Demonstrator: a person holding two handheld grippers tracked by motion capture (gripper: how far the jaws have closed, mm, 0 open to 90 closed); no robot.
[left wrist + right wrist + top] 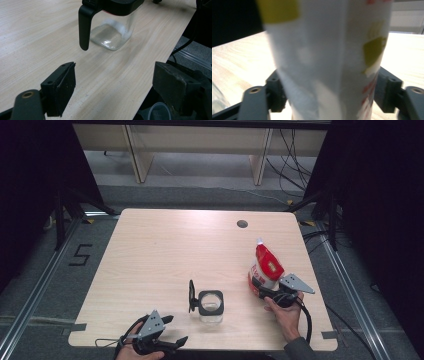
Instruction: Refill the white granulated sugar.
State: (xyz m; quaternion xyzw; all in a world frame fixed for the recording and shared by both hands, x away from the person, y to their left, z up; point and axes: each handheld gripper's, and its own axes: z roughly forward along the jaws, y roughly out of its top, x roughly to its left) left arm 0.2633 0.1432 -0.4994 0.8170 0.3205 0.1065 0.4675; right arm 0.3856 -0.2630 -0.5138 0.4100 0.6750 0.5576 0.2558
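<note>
A red and white refill pouch (265,265) with a white spout stands tilted on the right of the wooden table (165,250). My right gripper (261,290) is shut on its lower part; in the right gripper view both pads press the sides of the pouch (324,62), which fills the gap of the right gripper (329,92). A square glass jar (210,306) with a black rim stands near the front middle, its black lid (191,296) flipped up at its left. My left gripper (176,329) is open at the front left edge and faces the jar (112,32) with nothing between the fingers of the left gripper (113,80).
A round cable hole (242,224) sits near the table's far edge. The left gripper hangs partly over the front edge, with a clear plastic cup (160,112) below it. Cables lie on the floor at the right.
</note>
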